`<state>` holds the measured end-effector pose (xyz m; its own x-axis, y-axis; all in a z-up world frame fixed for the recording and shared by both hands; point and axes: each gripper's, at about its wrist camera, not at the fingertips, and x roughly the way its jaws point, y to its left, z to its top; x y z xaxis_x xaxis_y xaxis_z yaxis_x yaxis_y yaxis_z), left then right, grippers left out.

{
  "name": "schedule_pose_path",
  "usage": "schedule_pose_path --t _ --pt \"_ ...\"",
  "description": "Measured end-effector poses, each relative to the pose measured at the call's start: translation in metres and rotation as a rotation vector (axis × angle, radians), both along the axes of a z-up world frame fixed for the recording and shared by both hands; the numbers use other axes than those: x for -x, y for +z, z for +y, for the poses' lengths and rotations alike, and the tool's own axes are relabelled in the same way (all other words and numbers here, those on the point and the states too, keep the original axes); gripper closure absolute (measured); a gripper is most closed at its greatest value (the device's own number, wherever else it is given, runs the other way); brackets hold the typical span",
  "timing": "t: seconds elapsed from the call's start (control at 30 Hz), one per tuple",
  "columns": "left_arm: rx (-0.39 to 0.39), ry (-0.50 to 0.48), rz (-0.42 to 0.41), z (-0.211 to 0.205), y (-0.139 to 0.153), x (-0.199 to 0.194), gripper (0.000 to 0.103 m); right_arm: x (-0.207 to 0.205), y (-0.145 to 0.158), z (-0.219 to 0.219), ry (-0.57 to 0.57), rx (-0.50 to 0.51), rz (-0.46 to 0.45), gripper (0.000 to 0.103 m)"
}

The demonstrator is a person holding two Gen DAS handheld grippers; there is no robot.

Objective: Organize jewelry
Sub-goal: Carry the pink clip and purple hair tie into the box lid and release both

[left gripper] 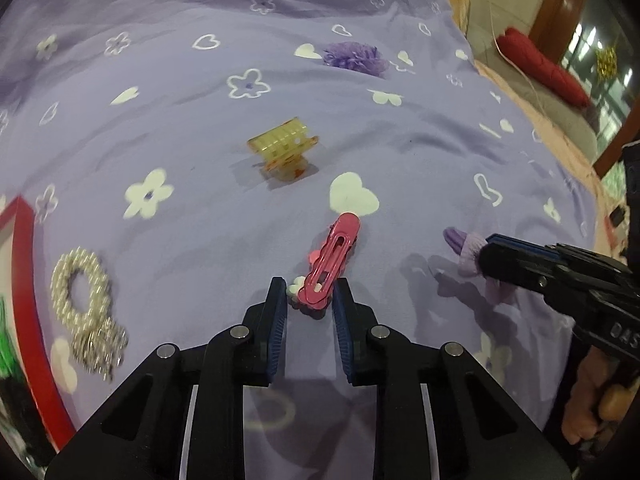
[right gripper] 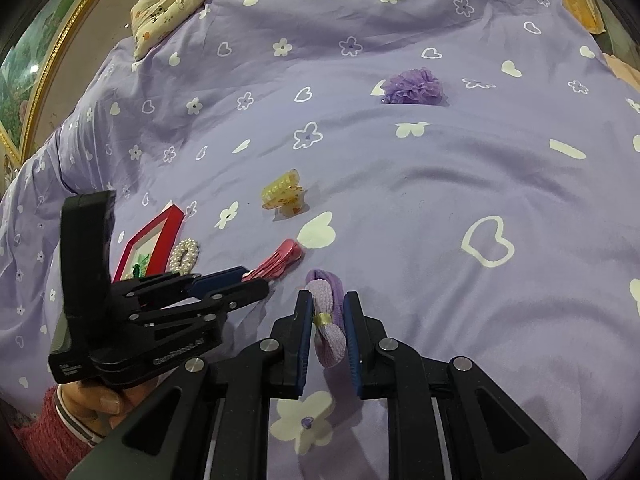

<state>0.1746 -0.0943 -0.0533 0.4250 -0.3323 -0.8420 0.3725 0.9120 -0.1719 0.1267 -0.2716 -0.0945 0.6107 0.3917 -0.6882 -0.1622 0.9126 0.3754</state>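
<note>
A pink hair clip (left gripper: 330, 262) lies on the purple bedspread; its near end sits between the fingers of my left gripper (left gripper: 310, 300), which close on it. It also shows in the right wrist view (right gripper: 276, 262). A lilac hair tie with a gold band (right gripper: 328, 316) sits between the fingers of my right gripper (right gripper: 327, 322), which grip it; it also shows in the left wrist view (left gripper: 468, 250). A red-framed box (right gripper: 154, 242) lies at the left, with a pearl hair tie (left gripper: 80, 286) beside it.
A yellow claw clip (left gripper: 286, 152) lies in the middle of the bedspread (left gripper: 200, 140). A purple ruffled scrunchie (left gripper: 354, 58) lies farther back. A patterned pillow (right gripper: 180, 0) is at the far left of the bed. A red cushion (left gripper: 544, 66) lies beyond the bed's right edge.
</note>
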Motion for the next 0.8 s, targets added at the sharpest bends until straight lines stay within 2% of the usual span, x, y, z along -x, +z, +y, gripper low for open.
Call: schedule_pose_path --t 0.37,0.8 --pt "0.056 0.105 -0.023 0.047 0.017 0.042 0.081 0.01 0.008 0.016 0.04 -0.005 -0.014 0.087" --pt "0.069 0.248 -0.062 0.114 0.036 0.08 0.081 0.017 0.016 0.081 0.182 0.003 -0.029 0.087"
